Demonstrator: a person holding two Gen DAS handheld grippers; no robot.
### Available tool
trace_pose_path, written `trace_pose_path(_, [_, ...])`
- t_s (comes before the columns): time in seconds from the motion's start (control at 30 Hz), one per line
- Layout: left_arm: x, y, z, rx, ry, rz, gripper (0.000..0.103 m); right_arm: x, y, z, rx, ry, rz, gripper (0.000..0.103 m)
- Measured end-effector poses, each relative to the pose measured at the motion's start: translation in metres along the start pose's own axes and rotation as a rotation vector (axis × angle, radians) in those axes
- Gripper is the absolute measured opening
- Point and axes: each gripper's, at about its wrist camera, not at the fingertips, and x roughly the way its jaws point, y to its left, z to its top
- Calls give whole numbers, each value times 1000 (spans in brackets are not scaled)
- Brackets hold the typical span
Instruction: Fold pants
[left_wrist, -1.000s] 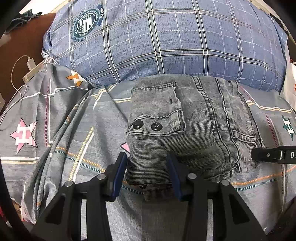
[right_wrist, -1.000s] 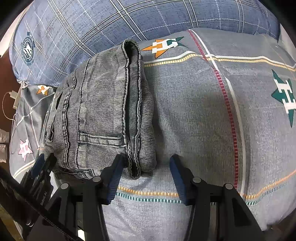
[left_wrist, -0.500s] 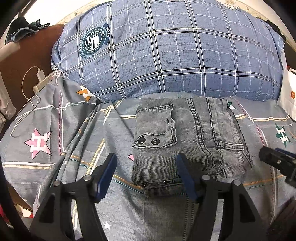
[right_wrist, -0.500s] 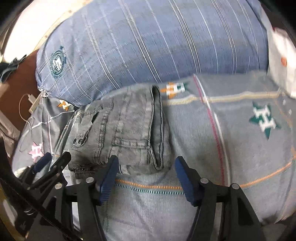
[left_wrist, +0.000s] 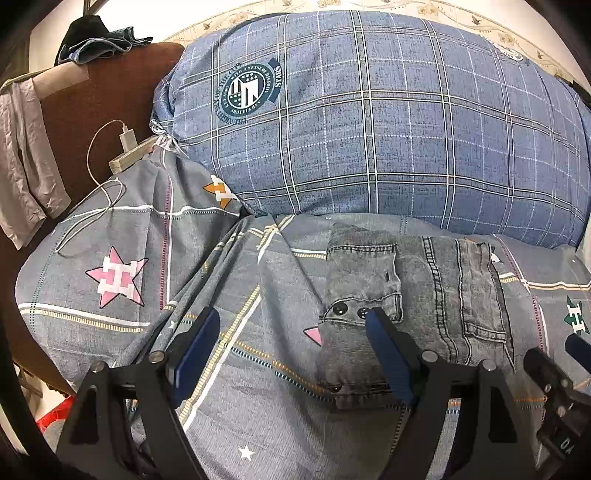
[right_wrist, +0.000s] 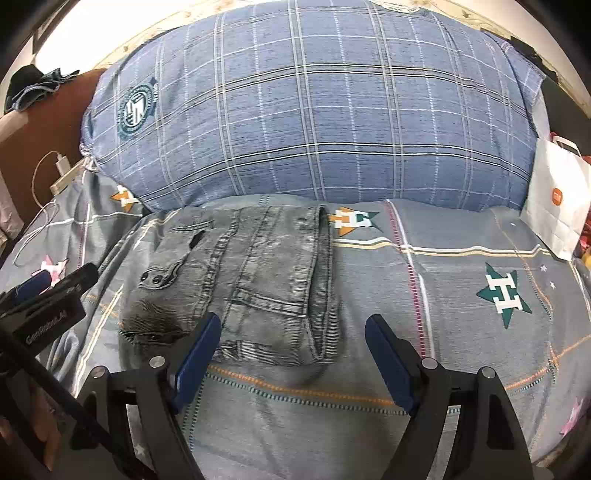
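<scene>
- Grey denim pants (right_wrist: 251, 280) lie folded into a compact rectangle on the bed (right_wrist: 461, 332), flat on the grey star-print sheet, just in front of the big blue plaid pillow (right_wrist: 314, 110).
- Flap pocket with two dark snaps (left_wrist: 349, 312) faces up on the left part of the bundle; belt loop and seam run along the right part.
- Left hand-held gripper (left_wrist: 291, 332): jaws wide and opening, nothing pinched. Its right blue pad (left_wrist: 388, 354) overlaps the near left edge of the pants in the left wrist view; contact not clear. Left pad sits over bare sheet.
- Right hand-held gripper (right_wrist: 293, 343): jaws wide and opening, nothing pinched. The near right corner of the pants shows in the gap between the pads, pads apart from the cloth.
- Each gripper shows at the edge of the other's view.
- White charger and cable (left_wrist: 127, 138) lie far left on the sheet beside the pillow.
- White paper bag (right_wrist: 554, 199) stands far right by the pillow.
- Brown headboard (left_wrist: 110, 85) far left with clothes draped over it.
</scene>
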Motion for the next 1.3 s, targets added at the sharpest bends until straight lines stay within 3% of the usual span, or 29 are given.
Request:
trace_pose_path(0.13, [1,-1,-2,0,-7,3,82,-4,7,-2,-18,-15,0,85])
trace_pose_path(0.3, [4,-11,-7,71,-59,72,83,-7,12,-2,-22,-10,21,85])
trace_pose_path(0.5, [7,-14,-10,81,-25,-59,83,-8,15,-3,-36,-22,2,85])
trace_pose_path(0.7, [-8,-19,-11,112,-55,-92,83,-12,9,-2,-11,-37,-12,85])
trace_pose_path(0.97, [-21,-15,-10,102,-67,-45,83,-19,9,0,-16,-65,-12,85])
trace_pose_path(1.3, [-8,-5,-9,18,10,-66,83,-19,15,-2,-26,-61,13,85])
